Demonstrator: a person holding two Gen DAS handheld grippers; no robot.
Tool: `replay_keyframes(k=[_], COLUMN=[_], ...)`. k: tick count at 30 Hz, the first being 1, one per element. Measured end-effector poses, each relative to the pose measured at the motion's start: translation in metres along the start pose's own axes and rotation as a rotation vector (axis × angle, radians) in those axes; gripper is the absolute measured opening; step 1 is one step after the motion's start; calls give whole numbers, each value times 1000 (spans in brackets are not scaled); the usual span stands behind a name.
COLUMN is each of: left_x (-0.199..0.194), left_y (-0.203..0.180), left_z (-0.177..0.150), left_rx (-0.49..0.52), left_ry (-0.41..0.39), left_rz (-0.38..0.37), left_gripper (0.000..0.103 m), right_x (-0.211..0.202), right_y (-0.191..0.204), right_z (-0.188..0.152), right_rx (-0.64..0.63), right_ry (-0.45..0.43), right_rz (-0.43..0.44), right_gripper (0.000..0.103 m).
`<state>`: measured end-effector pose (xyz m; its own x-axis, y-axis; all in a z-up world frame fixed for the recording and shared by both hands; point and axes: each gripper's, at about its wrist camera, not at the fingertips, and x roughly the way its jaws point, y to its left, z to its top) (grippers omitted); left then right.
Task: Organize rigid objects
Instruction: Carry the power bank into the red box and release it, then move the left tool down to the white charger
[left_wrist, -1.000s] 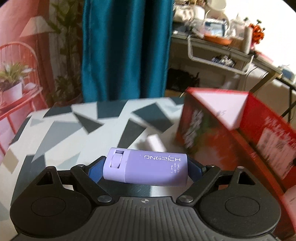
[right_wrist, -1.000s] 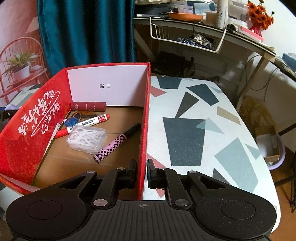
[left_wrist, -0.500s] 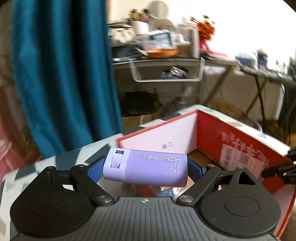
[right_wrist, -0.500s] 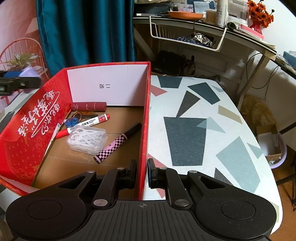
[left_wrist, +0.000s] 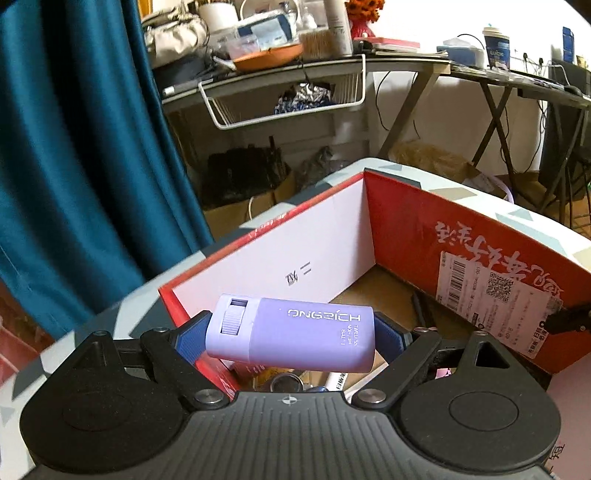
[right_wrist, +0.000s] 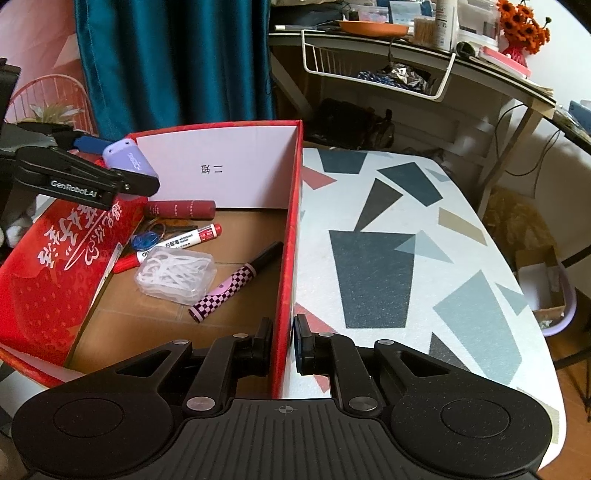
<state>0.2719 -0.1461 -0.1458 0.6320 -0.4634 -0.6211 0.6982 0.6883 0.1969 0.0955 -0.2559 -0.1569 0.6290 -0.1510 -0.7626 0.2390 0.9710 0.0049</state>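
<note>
From my left wrist view, my left claw (left_wrist: 291, 332) is clamped end to end on a lilac plastic case with a ribbed slider and white lettering (left_wrist: 291, 334), its blue pads (left_wrist: 388, 338) pressing on both short ends. The case hangs just above the near corner of the red cardboard box with white inner walls (left_wrist: 406, 221), over the opening and not yet inside. Beneath it I glimpse a few things on the box floor, too hidden to name.

From my right wrist view, my right claw (right_wrist: 282, 345) is clenched on the box's red side wall, pinning it to the white surface patterned with dark triangles (right_wrist: 388, 258). Already in the box lie a dark red cylinder (right_wrist: 180, 209), a white marker with red caps (right_wrist: 173, 245), a blue-handled item I cannot make out (right_wrist: 145, 240), a clear plastic box of white pieces (right_wrist: 175, 275) and a pink-and-black chequered pen (right_wrist: 236, 282). The lilac case shows at the box's left rim, held in the air.

I judge the sorting well along: five items are boxed, this one remains to be lowered and let go, and the visible surface carries nothing further.
</note>
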Motion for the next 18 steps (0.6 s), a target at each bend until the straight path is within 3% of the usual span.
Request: replay_keyframes(k=[7, 11, 14, 18], left_x=[-13, -26, -40, -57], left_y=[14, 23, 43, 72], left_z=[-2, -3, -6, -15], left_rx=[-83, -117, -198, -272], left_ry=[-38, -78, -101, -116], left_rz=[-49, -42, -35, 14], left_gripper=[96, 96, 96, 96], right_x=[0, 0, 0, 0], right_y=[2, 2, 1, 1], right_z=[0, 0, -1, 0], right_rx=[-8, -9, -8, -9], right_ry=[0, 1, 2, 0], right_rz=[-5, -5, -3, -2], right_gripper=[12, 12, 12, 12])
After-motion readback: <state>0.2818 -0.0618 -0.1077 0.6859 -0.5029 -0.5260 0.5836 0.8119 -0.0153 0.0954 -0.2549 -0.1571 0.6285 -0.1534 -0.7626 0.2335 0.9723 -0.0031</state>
